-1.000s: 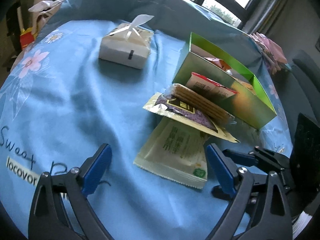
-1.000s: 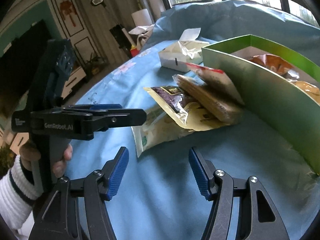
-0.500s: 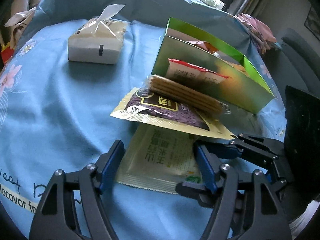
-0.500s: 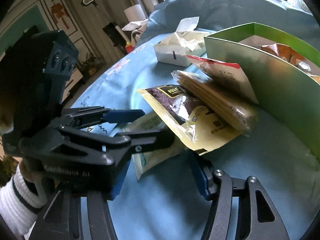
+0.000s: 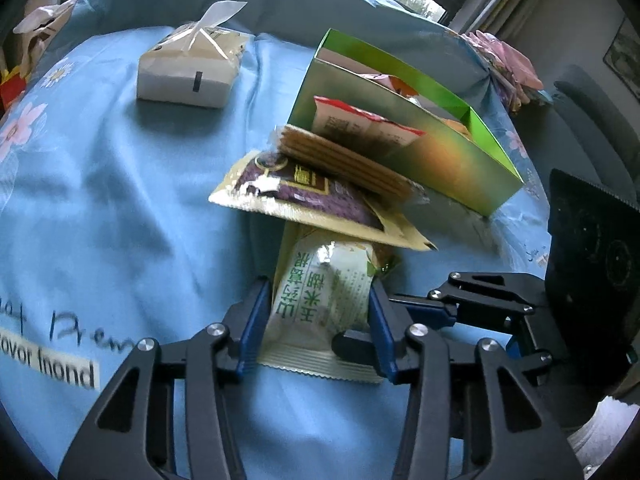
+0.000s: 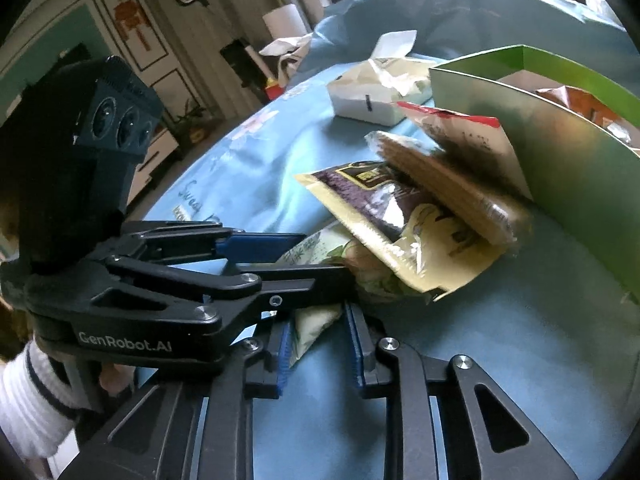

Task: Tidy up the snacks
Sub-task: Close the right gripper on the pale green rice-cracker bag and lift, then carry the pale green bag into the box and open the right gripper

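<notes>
A pale green snack packet [image 5: 320, 300] lies on the blue tablecloth, its far end under a purple-and-yellow packet [image 5: 308, 196]. My left gripper [image 5: 318, 320] is shut on the green packet, which bulges between its blue pads. A cracker pack [image 5: 348, 160] and a red-and-white packet [image 5: 360, 124] lean against a green box [image 5: 440, 160]. My right gripper [image 6: 318, 344] sits just behind the left one [image 6: 256, 248], its jaws narrowed around a corner of the green packet [image 6: 310, 330]; contact is unclear.
A white tissue pack [image 5: 188, 72] stands at the back left of the table. The green box holds orange packets [image 6: 572, 100]. A dark chair [image 5: 592, 120] is beyond the table's right edge.
My left gripper moved forward and closed on the green packet, crumpling it. The right gripper came in behind it and its jaws narrowed.
</notes>
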The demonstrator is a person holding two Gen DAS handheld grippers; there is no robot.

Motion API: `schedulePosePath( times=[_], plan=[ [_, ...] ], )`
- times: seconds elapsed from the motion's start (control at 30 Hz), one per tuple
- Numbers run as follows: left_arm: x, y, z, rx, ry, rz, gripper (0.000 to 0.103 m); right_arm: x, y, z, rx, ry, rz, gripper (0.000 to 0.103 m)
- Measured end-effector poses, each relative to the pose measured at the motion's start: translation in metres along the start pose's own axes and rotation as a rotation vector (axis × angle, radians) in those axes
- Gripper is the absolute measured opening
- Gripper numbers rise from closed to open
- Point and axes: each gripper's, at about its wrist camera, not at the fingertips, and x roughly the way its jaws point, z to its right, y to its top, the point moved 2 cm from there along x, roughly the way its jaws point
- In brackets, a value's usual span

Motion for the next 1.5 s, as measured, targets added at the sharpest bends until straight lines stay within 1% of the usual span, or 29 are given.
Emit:
schedulePosePath(
  times=[0.07,0.17,0.33,0.47,0.67,0.83,0.97,1.1,1.2,1.37,1.5],
  plan=[
    [-0.005,-0.006,0.004,-0.004,0.002,0.002,0.044,-0.003,-0.004,-0.005,-0.009,0.003,0.002,0.025],
    [-0.014,-0.014,0.01,-0.008,-0.001,0.004,0.044,-0.009,-0.011,-0.013,-0.017,0.009,0.007,0.025],
    [-0.031,-0.026,0.032,0.031,-0.003,0.027,0.044,-0.023,-0.02,-0.026,-0.039,0.006,0.031,0.025],
    [-0.04,-0.027,0.04,0.03,-0.016,0.041,0.044,-0.036,-0.024,-0.03,-0.043,0.008,0.059,0.025],
    [-0.049,-0.018,0.063,0.08,-0.011,0.07,0.044,-0.059,-0.023,-0.03,-0.041,-0.003,0.124,0.025],
    [-0.048,0.004,0.082,0.13,-0.015,0.096,0.044,-0.081,-0.012,-0.019,-0.03,-0.034,0.196,0.025],
    [-0.041,0.027,0.099,0.162,-0.035,0.121,0.044,-0.098,0.002,-0.002,-0.012,-0.077,0.249,0.025],
    [-0.028,0.06,0.118,0.193,-0.057,0.145,0.044,-0.116,0.02,0.021,0.008,-0.119,0.316,0.025],
    [-0.017,0.083,0.13,0.211,-0.072,0.148,0.044,-0.127,0.031,0.041,0.027,-0.144,0.351,0.025],
    [0.005,0.117,0.145,0.222,-0.093,0.154,0.044,-0.137,0.05,0.069,0.04,-0.196,0.385,0.025],
    [0.019,0.135,0.15,0.223,-0.101,0.15,0.044,-0.139,0.063,0.091,0.052,-0.224,0.399,0.025]
  ],
)
